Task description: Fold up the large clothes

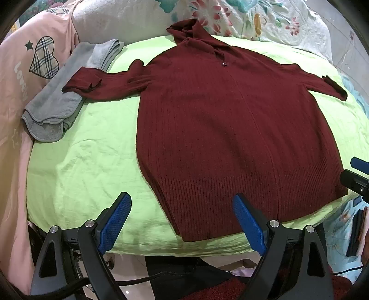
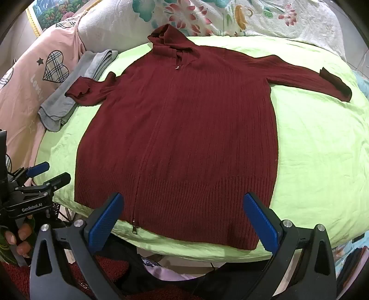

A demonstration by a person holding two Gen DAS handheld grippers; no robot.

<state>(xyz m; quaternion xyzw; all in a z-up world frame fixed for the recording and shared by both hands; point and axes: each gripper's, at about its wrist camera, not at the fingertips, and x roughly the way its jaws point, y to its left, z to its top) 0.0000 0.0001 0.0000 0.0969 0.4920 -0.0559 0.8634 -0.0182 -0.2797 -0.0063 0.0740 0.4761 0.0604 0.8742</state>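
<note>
A dark red ribbed hooded zip sweater (image 1: 230, 129) lies flat, front up, on a light green sheet (image 1: 87, 161), hood at the far side, both sleeves spread out. It also shows in the right wrist view (image 2: 184, 138). My left gripper (image 1: 182, 207) is open and empty, above the near left hem corner. My right gripper (image 2: 183, 207) is open and empty, above the near hem, with the zip end (image 2: 134, 228) by its left finger. The left gripper also shows at the left of the right wrist view (image 2: 46, 174).
A folded grey towel (image 1: 62, 99) lies at the far left under the left cuff. A pink quilt with a plaid heart (image 1: 43, 57) lies left of it. A floral white quilt (image 1: 230, 13) lies behind. The green sheet's near edge (image 2: 207, 250) drops to the floor.
</note>
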